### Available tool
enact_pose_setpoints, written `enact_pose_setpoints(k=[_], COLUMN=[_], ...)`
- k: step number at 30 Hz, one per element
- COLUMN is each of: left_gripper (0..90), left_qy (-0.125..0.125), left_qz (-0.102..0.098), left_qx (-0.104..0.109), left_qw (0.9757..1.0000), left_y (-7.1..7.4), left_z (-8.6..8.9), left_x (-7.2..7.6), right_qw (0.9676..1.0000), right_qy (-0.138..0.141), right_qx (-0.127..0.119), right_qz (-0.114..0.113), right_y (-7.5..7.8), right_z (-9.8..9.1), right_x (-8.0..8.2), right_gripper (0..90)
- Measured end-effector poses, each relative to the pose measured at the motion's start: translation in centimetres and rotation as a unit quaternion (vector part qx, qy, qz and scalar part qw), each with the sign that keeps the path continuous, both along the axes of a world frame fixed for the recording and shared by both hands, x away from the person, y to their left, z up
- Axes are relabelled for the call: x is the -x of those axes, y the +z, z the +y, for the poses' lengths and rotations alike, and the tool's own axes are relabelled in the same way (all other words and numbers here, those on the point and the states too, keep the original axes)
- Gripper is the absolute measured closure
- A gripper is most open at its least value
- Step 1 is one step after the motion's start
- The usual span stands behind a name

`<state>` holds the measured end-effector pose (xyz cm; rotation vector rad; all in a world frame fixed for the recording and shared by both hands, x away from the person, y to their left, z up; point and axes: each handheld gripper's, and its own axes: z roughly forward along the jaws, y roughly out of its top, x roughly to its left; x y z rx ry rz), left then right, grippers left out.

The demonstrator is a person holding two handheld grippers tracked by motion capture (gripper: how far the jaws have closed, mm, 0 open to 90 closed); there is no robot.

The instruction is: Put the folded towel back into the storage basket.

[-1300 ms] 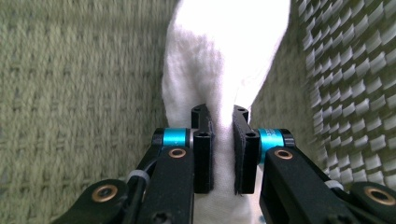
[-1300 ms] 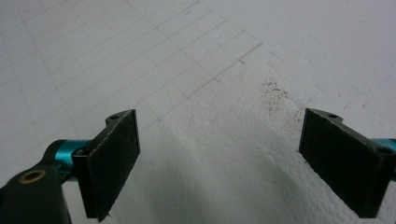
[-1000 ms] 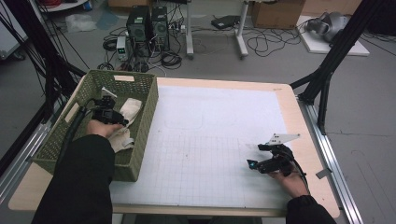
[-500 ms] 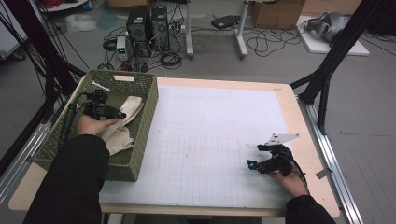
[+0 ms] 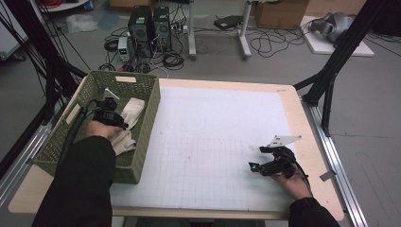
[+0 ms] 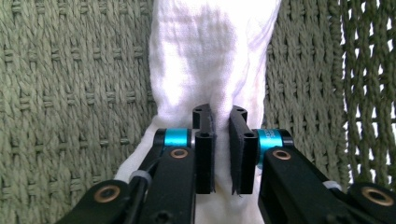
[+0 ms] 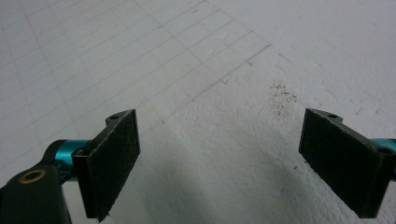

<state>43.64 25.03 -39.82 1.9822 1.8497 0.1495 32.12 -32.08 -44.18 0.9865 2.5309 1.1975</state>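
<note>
Behind the table you have a grey floor with computer towers and loose cables. On the table lies a white gridded mat, and at its left edge stands a green woven basket.

Your left claw is inside the basket, at the white cloth, which lies along the basket's right wall. In the left gripper view the cloth runs up from the jaws and away against the woven wall. The jaws have just been closing, and now they stand almost together with only a narrow gap. The cloth is directly under and ahead of the tips, and a fold of it seems to be between them, but I cannot tell if the pads really press it.

Your right claw rests low over the mat near the table's right front corner, well apart from the basket. Its jaws are spread wide, with bare mat between them.
</note>
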Motion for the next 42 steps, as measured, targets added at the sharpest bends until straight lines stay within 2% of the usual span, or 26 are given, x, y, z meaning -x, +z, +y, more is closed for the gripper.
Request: enact_pose_setpoints(k=[1,2,4,5,6,7,10,15,17,19,22,25,27,29,30,32,35,37,39,41,42], left_gripper=[82.7,82.6,79.7,73.9,66.8,63.2,59.5,56.5,56.1,55.3,51.6,50.5,55.7,71.6,82.4,86.5,86.9,86.8,86.6,85.1,83.2], left_qy=[0.006,0.014,0.020,0.024,0.027,0.025,0.018,-0.015,-0.033,-0.050,-0.079,-0.102,-0.117,-0.125,-0.123,-0.119,-0.101,-0.077,-0.074,-0.083,-0.084], left_qz=[-0.010,-0.031,-0.089,-0.103,-0.107,-0.105,-0.104,-0.114,-0.111,-0.099,-0.064,-0.033,-0.017,-0.004,-0.001,0.001,-0.012,-0.035,-0.028,-0.016,-0.016], left_qx=[0.007,0.013,0.032,0.045,0.058,0.058,0.040,0.039,0.030,0.019,0.000,-0.024,-0.038,-0.037,-0.042,-0.037,-0.040,-0.035,-0.020,-0.016,-0.015], left_qw=[0.9999,0.9994,0.9953,0.9934,0.9922,0.9925,0.9936,0.9926,0.9929,0.9936,0.9948,0.9940,0.9923,0.9914,0.9915,0.9922,0.9940,0.9958,0.9967,0.9963,0.9962], left_y=[0.1,0.3,0.7,0.8,0.8,0.8,1.0,2.1,2.6,2.9,3.0,2.8,2.6,2.4,2.2,1.9,1.3,0.9,0.3,-0.1,-0.1], left_z=[0.0,0.1,0.0,-0.1,-0.1,-0.2,0.1,0.2,0.2,0.2,0.2,0.2,0.1,0.0,-0.1,-0.2,-0.4,-0.3,-0.3,-0.5,-0.5], left_x=[0.0,0.0,-0.1,-0.1,-0.2,-0.2,0.0,0.6,1.0,1.4,1.9,2.5,2.7,2.8,2.7,2.6,2.2,1.9,1.6,1.6,1.6], right_qw=[1.0000,1.0000,1.0000,1.0000,1.0000,1.0000,1.0000,1.0000,1.0000,1.0000,1.0000,1.0000,1.0000,1.0000,1.0000,1.0000,1.0000,1.0000,1.0000,1.0000,0.9999], right_qy=[-0.001,-0.001,0.002,0.001,0.002,0.003,0.005,0.005,0.006,0.006,0.006,0.005,0.006,0.004,0.006,0.005,0.005,0.006,0.007,0.008,0.010], right_qx=[0.000,0.000,-0.002,0.000,0.000,0.000,0.001,0.001,0.002,0.002,0.001,0.002,0.002,0.002,0.001,0.001,0.000,0.000,0.001,0.003,0.003], right_qz=[-0.001,0.000,-0.003,-0.001,-0.001,-0.002,0.000,-0.001,0.000,-0.001,0.001,0.001,0.000,0.000,0.000,-0.001,-0.002,-0.002,0.000,0.002,0.002], right_y=[0.0,0.0,0.0,0.0,0.0,0.0,-0.1,-0.1,-0.1,-0.1,0.0,0.0,0.0,0.0,0.1,0.1,0.1,0.1,0.0,0.0,0.0], right_z=[0.0,0.0,0.0,0.0,0.1,0.1,0.1,0.1,0.1,0.2,0.2,0.2,0.2,0.2,0.2,0.2,0.2,0.2,0.2,0.3,0.3], right_x=[0.0,0.0,0.0,0.0,0.0,0.0,0.0,0.0,0.0,0.0,0.1,0.1,0.1,0.1,0.1,0.1,0.1,0.1,0.0,0.0,0.0], right_gripper=[11.5,11.5,11.5,11.5,11.5,11.5,11.5,11.5,11.5,11.5,11.5,11.5,11.5,11.5,11.5,11.5,11.5,11.5,11.5,11.5,11.5])
